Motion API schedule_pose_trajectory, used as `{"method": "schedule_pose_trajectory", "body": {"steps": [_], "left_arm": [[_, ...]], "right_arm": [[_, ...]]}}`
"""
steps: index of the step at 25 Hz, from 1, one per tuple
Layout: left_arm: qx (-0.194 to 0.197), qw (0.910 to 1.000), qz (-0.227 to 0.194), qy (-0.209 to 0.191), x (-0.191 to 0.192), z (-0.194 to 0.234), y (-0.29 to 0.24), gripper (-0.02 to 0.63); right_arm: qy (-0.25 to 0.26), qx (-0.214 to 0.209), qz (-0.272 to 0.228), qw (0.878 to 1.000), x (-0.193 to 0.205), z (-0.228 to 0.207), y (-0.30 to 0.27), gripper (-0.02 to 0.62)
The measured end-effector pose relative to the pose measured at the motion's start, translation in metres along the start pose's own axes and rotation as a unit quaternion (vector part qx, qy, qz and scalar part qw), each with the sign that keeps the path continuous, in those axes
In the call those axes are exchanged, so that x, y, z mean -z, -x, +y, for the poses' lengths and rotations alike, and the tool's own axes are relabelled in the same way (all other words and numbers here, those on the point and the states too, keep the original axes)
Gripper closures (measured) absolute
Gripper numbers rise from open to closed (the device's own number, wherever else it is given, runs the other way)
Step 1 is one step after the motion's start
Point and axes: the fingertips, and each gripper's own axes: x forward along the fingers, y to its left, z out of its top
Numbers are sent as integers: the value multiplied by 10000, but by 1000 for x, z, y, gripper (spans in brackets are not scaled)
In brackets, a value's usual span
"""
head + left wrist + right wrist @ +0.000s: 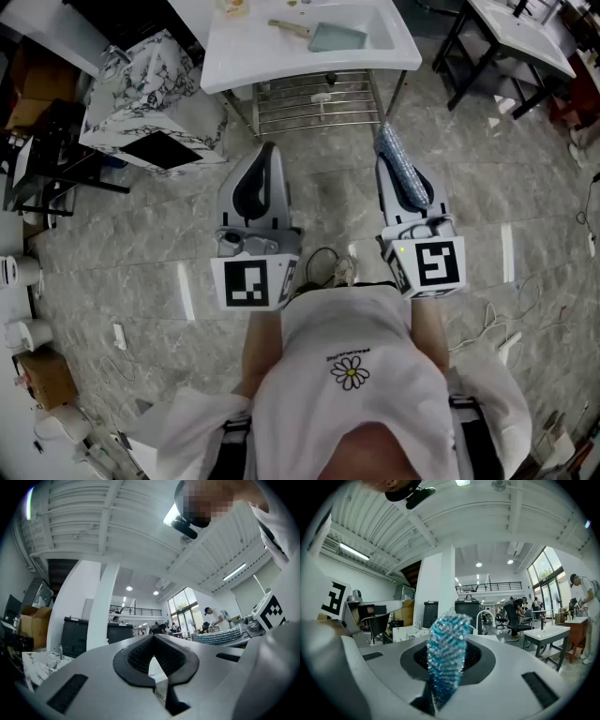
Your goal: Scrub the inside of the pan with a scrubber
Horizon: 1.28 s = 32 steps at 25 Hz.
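A grey-green square pan (336, 37) with a wooden handle (290, 28) lies in the white sink (281, 56) at the top of the head view, well ahead of both grippers. My left gripper (265, 150) is held over the floor, shut and empty; in the left gripper view its jaws (154, 660) meet with nothing between them. My right gripper (387, 157) is shut on a sparkly blue scrubber (401, 171), which stands up between the jaws (447, 667) as a blue-and-silver scrubber (446, 648) in the right gripper view. The pan does not show in either gripper view.
A wire rack (314, 98) sits under the sink. A marble-patterned box (150, 103) stands to the left, with dark furniture (47, 159) beyond it. A second white sink stand (525, 33) is at the top right. Cables (323, 267) lie on the tiled floor.
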Motion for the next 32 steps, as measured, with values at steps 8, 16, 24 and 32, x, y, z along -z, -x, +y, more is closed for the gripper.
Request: {"method": "schedule_pose_trajectory", "body": {"steps": [8,16,24,32], "left_arm": [[-85,9999,-53,-69,-1,4,-1,596],[-149,9998,-97,-116,-1,0,-5,595],[-384,9993,9,48,14,19,-11,595],[-275,9993,-86,-256,28,43,-69,595]], "right_arm": [[152,-77,-35,9998,0,0,-1,538],[-114,-248,-151,9995,2,-6,-6,538],[-375,-207,-102,9990,11,-28,-27,538],[-542,-238,-128,9982,21,-45,-89,538]]}}
